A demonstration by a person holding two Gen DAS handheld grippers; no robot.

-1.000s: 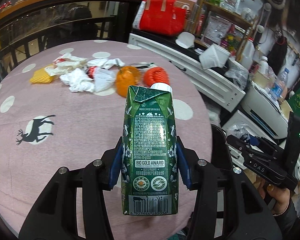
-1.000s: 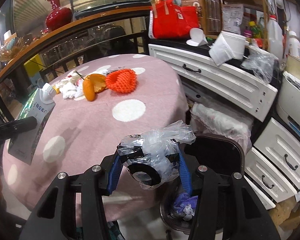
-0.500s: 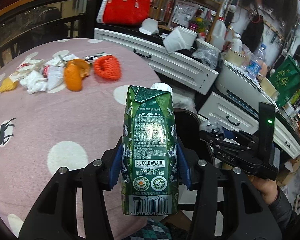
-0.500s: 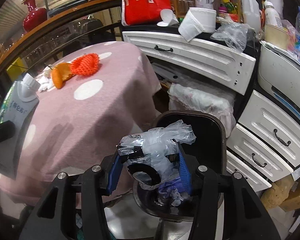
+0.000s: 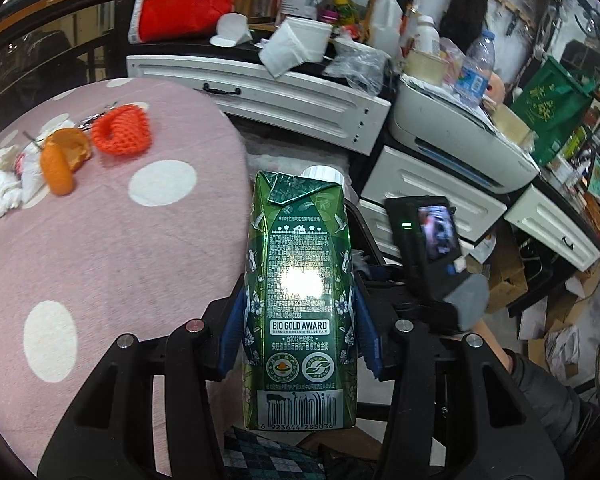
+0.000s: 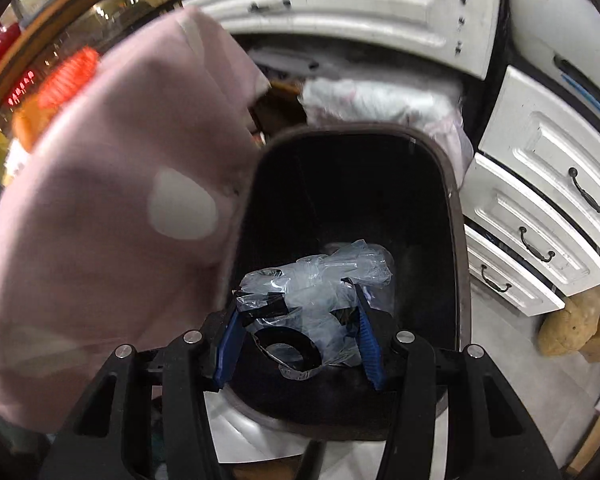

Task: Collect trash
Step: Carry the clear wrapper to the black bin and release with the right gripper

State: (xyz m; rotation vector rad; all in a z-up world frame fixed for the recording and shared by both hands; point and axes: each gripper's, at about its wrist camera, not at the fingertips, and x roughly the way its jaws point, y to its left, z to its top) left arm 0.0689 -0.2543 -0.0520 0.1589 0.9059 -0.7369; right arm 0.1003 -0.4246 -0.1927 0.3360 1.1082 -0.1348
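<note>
Between the blue pads of the left gripper (image 5: 298, 332), clamped upright, stands the green carton (image 5: 300, 280); the right gripper (image 6: 298, 332) squeezes a crumpled plastic bag (image 6: 312, 292) at lower centre, over the black bin (image 6: 456, 216).

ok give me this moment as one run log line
left gripper: shut on green carton | right gripper: shut on clear plastic wrapper, over black bin | table: peels, tissues left

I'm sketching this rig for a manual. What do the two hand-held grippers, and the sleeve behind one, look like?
Both match: the left hand-held gripper and right hand-held gripper have black angular linkage arms with silver bolt heads and blue finger pads. In the left view, the right unit carries a black box with a small lit screen; a dark sleeve shows behind it.
</note>
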